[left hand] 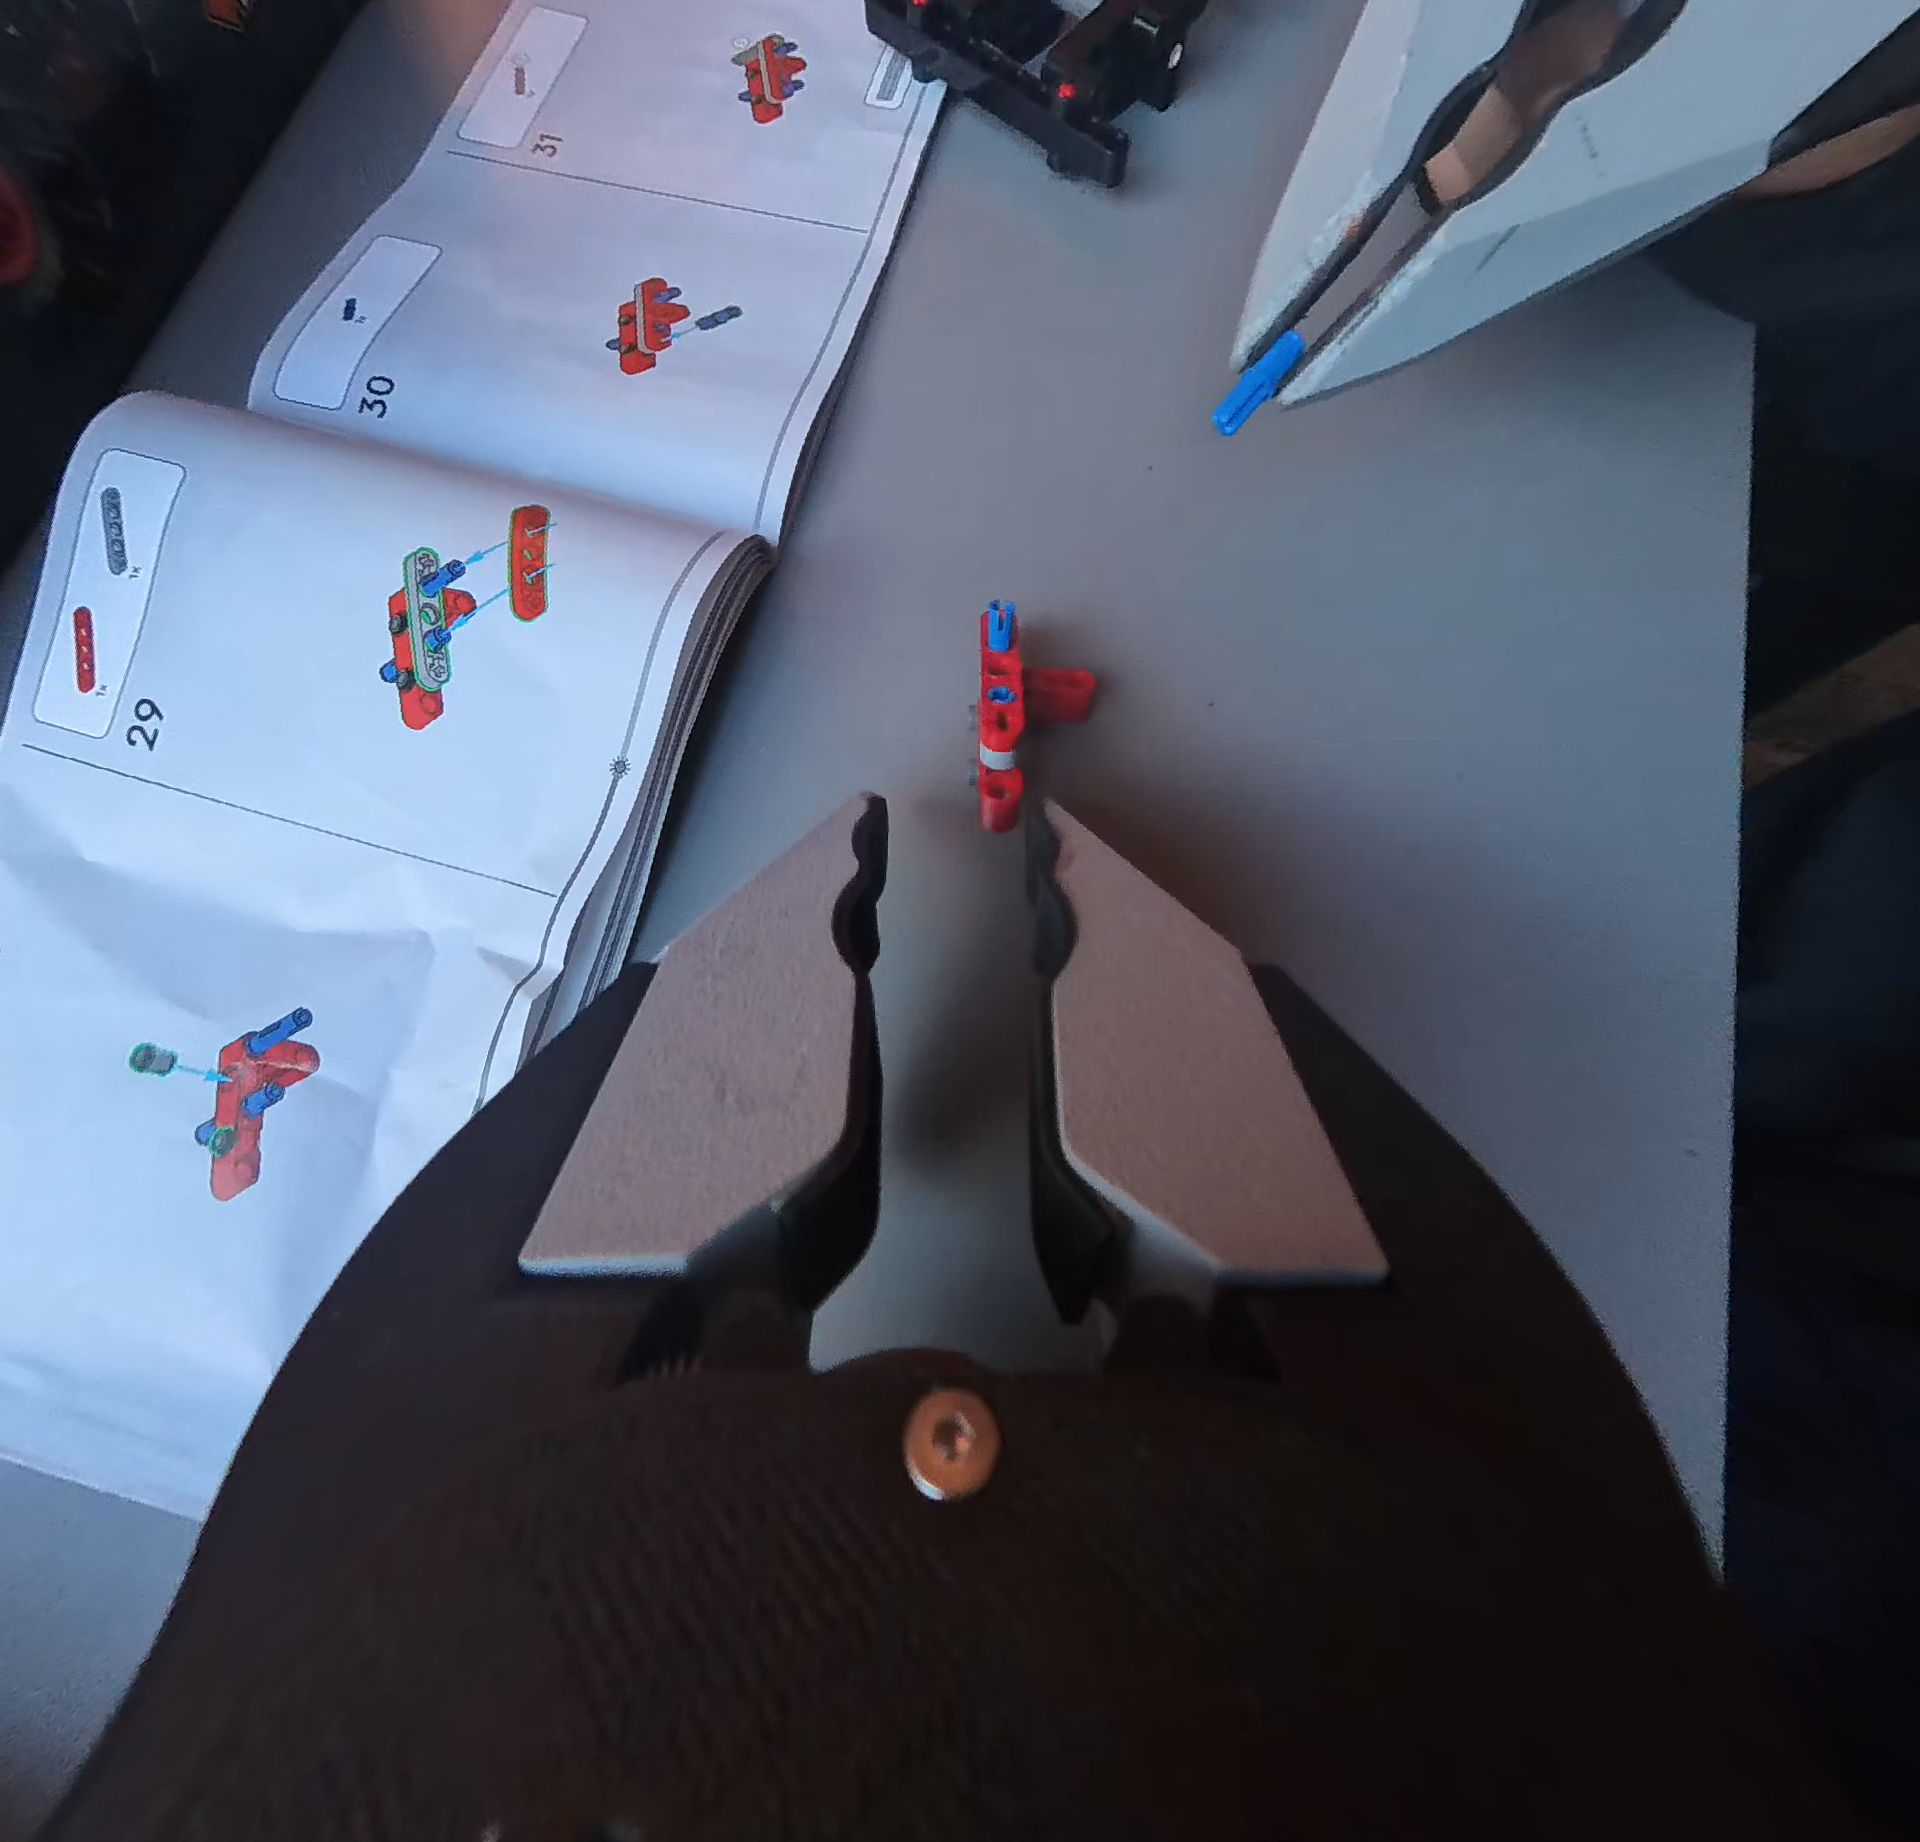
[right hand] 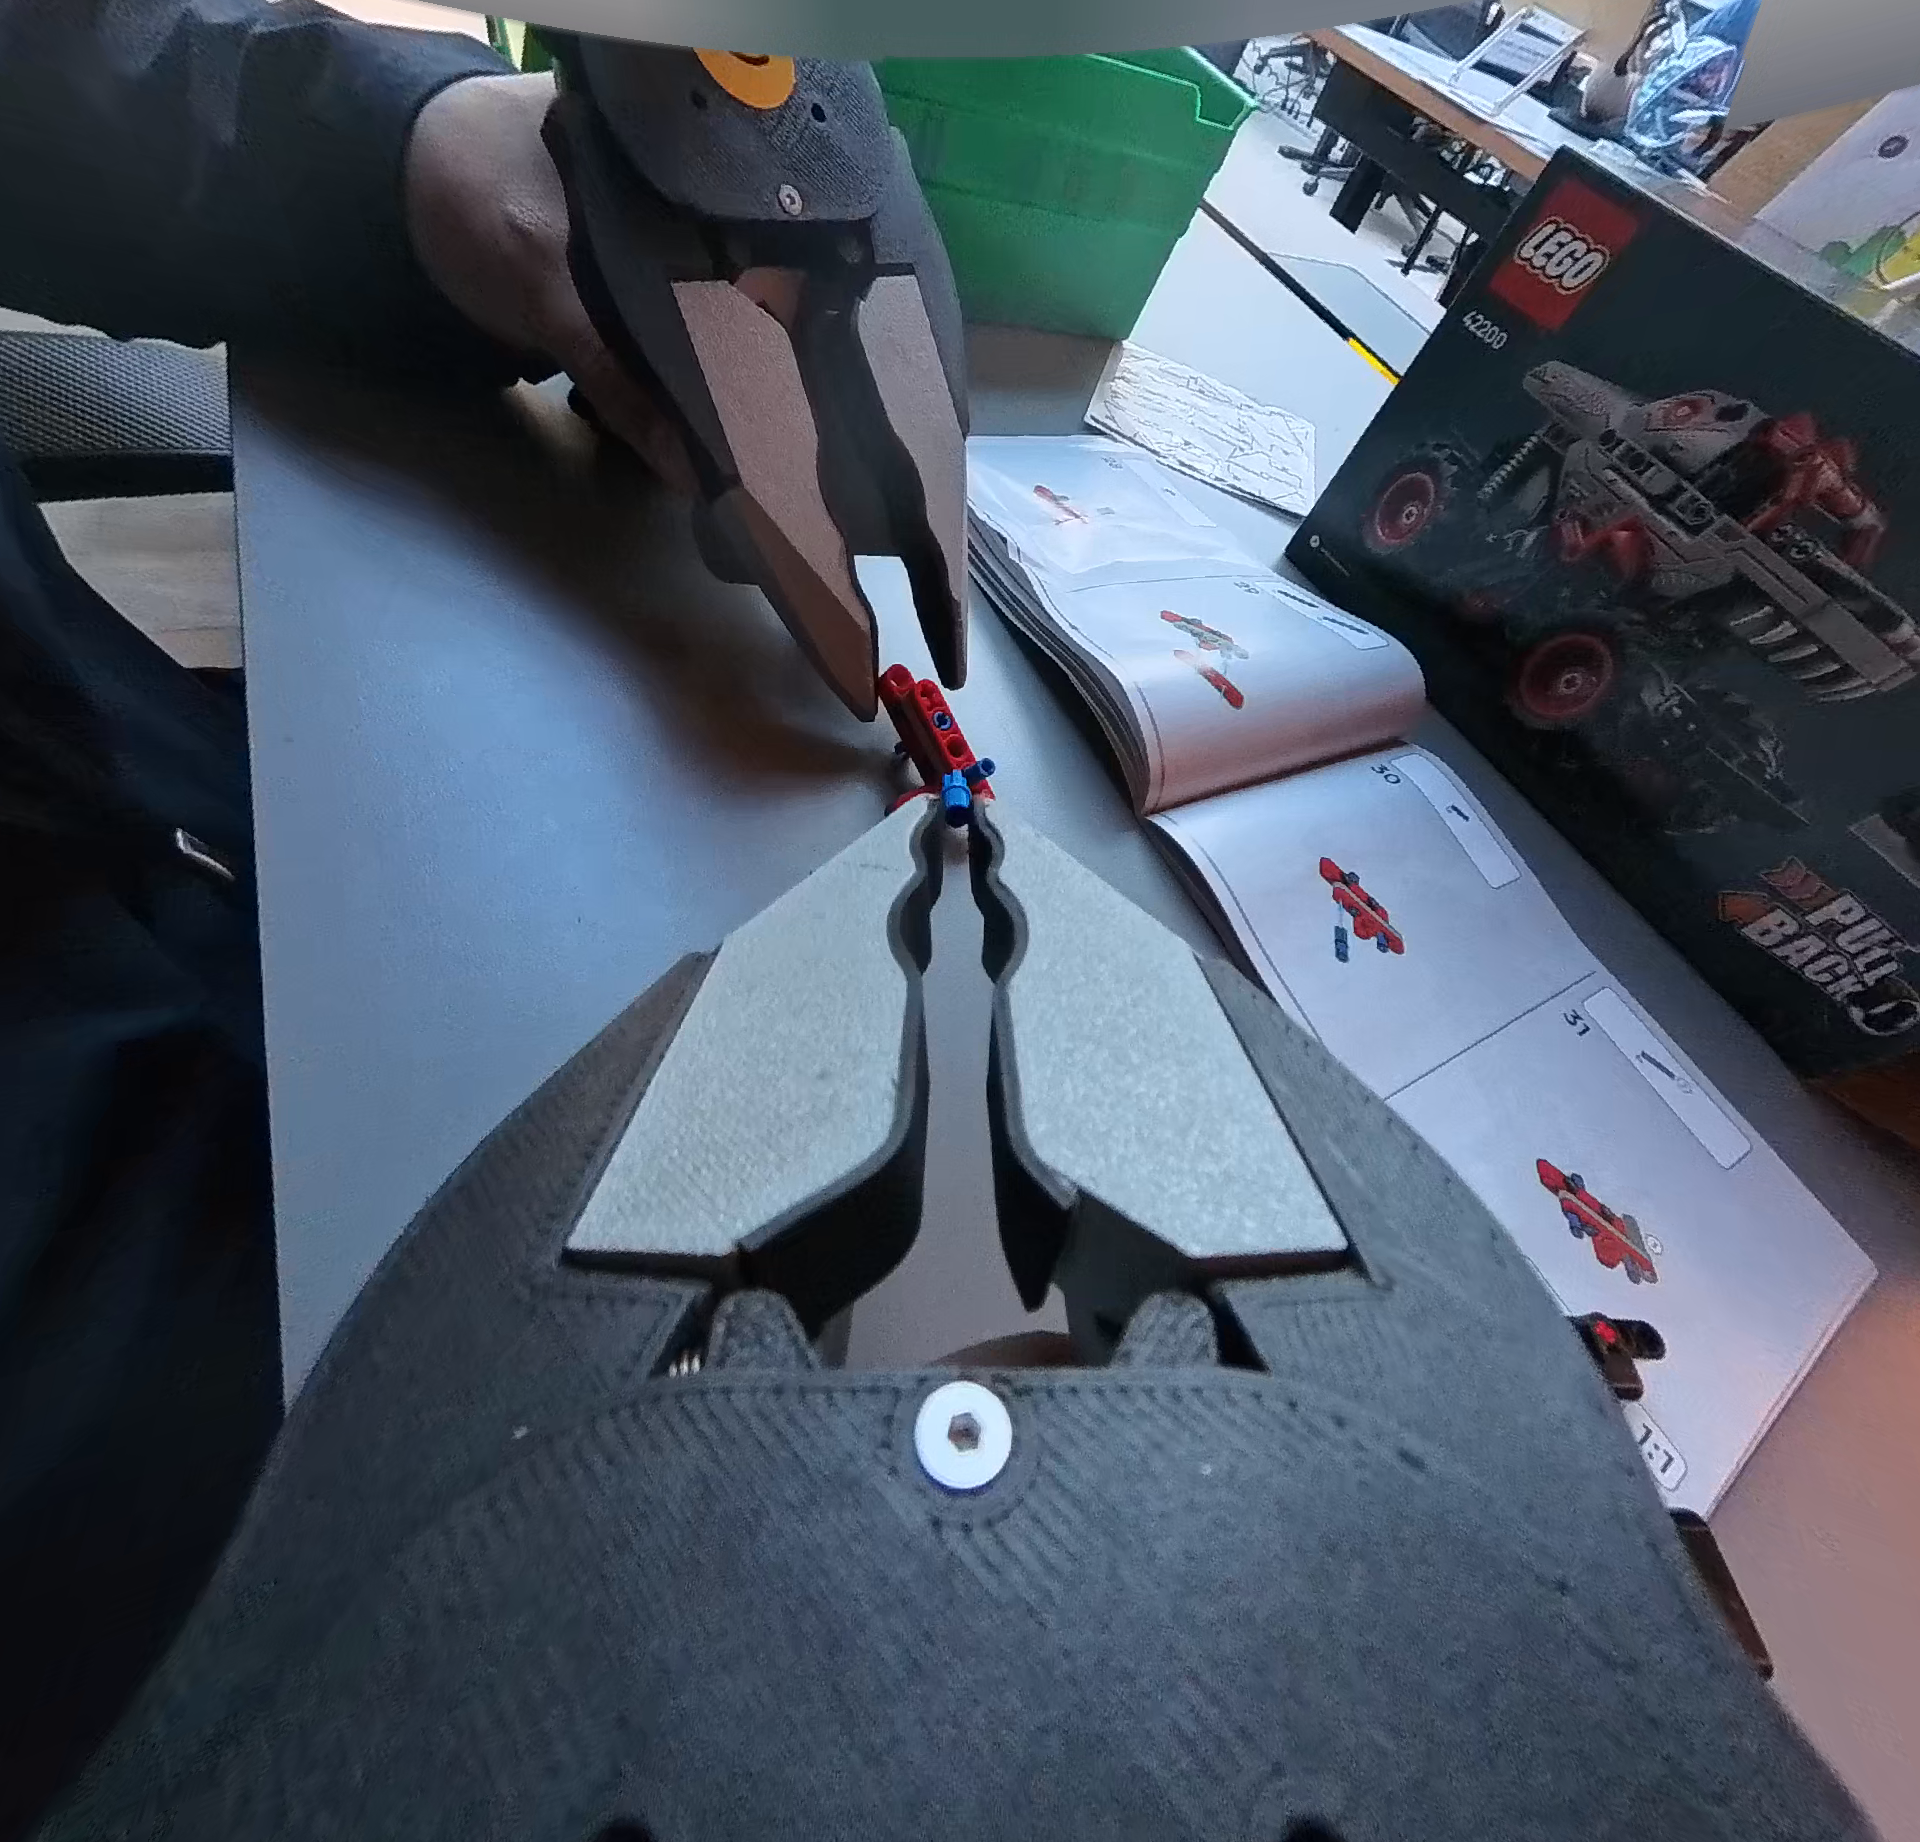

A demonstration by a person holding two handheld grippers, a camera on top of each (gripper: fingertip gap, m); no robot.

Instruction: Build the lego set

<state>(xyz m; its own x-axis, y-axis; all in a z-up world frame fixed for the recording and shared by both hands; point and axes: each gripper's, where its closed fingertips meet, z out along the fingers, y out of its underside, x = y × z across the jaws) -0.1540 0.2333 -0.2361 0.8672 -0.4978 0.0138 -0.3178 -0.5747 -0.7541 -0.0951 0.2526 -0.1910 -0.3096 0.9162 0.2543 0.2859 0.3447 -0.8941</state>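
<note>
A small red lego assembly (left hand: 1001,722) with blue pins lies on the grey table (left hand: 1351,753). My left gripper (left hand: 958,807) is open, and its fingertips stand on either side of the assembly's near end without squeezing it. The right wrist view shows the same: the left gripper (right hand: 909,686) straddles the red assembly (right hand: 928,714). My right gripper (right hand: 956,831) is shut on a blue pin (right hand: 956,793) that sticks out of its tips, close to the assembly's far end. In the left wrist view the right gripper (left hand: 1270,379) holds the blue pin (left hand: 1242,405) above the table.
An open instruction booklet (left hand: 416,442) lies left of the assembly and also shows in the right wrist view (right hand: 1455,909). A black chassis build (left hand: 1039,57) stands beyond it. The set's box (right hand: 1621,597), a sticker sheet (right hand: 1205,431) and a green bin (right hand: 1039,182) are behind. The table's edge (left hand: 1745,857) runs on the right. The gap from one gripper's tips to the other's is roughly 8 centimetres.
</note>
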